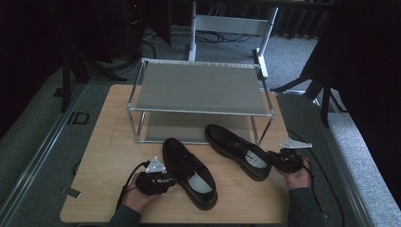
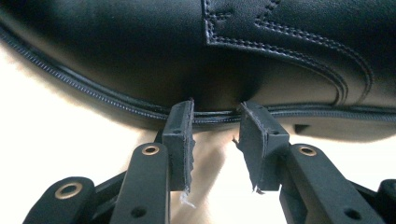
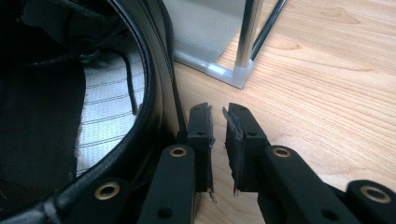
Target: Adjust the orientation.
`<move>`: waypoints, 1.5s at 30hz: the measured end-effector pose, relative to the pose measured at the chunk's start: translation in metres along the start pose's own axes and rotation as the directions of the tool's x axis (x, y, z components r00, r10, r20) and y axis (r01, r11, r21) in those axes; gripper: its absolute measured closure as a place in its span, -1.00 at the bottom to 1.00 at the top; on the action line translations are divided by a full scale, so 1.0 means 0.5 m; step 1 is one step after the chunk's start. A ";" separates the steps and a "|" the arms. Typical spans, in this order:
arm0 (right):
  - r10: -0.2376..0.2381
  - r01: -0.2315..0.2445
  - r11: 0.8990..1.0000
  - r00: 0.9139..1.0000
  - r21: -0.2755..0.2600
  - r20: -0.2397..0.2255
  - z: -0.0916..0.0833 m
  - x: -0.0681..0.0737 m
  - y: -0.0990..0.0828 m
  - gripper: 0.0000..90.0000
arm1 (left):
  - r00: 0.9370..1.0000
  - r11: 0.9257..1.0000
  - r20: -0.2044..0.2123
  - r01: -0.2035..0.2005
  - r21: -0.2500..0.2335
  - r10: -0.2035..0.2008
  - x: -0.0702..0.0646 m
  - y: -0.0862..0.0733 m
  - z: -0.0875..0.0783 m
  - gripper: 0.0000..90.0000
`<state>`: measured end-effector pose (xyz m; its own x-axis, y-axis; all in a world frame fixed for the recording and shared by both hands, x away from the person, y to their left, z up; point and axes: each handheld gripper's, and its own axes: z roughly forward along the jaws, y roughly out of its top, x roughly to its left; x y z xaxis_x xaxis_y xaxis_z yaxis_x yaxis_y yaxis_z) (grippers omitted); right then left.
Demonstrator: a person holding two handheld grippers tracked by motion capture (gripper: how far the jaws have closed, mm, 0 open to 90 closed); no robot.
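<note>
1. In the left gripper view, the left shoe (image 2: 196,51) is cut off at the top and both sides.
2. In the right gripper view, the right shoe (image 3: 70,107) runs past the left edge.
3. The rack's lower shelf (image 1: 189,127) lies partly hidden beneath the upper shelf (image 1: 196,87).

Left hand-held gripper (image 1: 166,179) sits low at the near left, held from behind by the left hand (image 1: 137,197), forearm coming up from the bottom edge, sleeve dark. It points level toward the right, grey three-cornered plate on top, cable looping off its rear. In the left gripper view its jaws stand apart with a clear gap, nothing between the pads (image 2: 181,140).

Right hand-held gripper (image 1: 272,157) sits at the near right, held by the right hand (image 1: 298,178), forearm rising from the bottom edge. It points level toward the left, plate tilted behind it. In the right gripper view its jaws are nearly together, a narrow slit between them, nothing clamped.
</note>
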<state>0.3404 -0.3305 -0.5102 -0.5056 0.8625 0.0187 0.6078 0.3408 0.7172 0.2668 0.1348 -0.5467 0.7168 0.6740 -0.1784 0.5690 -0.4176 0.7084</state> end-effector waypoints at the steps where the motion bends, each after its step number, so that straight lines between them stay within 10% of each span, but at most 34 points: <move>1: 0.000 0.000 1.000 1.000 0.000 0.000 0.000 0.000 0.000 0.79 | 1.000 1.000 0.002 -0.001 0.000 0.001 0.002 0.003 0.003 0.45; 23: 0.015 -0.015 1.000 1.000 0.002 -0.019 0.003 0.001 0.000 0.89 | 0.995 0.997 0.074 -0.070 -0.018 0.071 -0.012 0.075 0.089 0.63; 45: 0.077 -0.074 0.997 0.993 0.033 -0.092 0.022 -0.013 0.000 0.97 | 0.980 0.996 0.175 -0.094 0.011 0.090 -0.059 0.069 0.097 0.54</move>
<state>0.3504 -0.3320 -0.5178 -0.5116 0.8481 0.1374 0.6632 0.2881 0.6908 0.2849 0.0711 -0.5501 0.8248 0.5165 -0.2302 0.5035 -0.4854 0.7148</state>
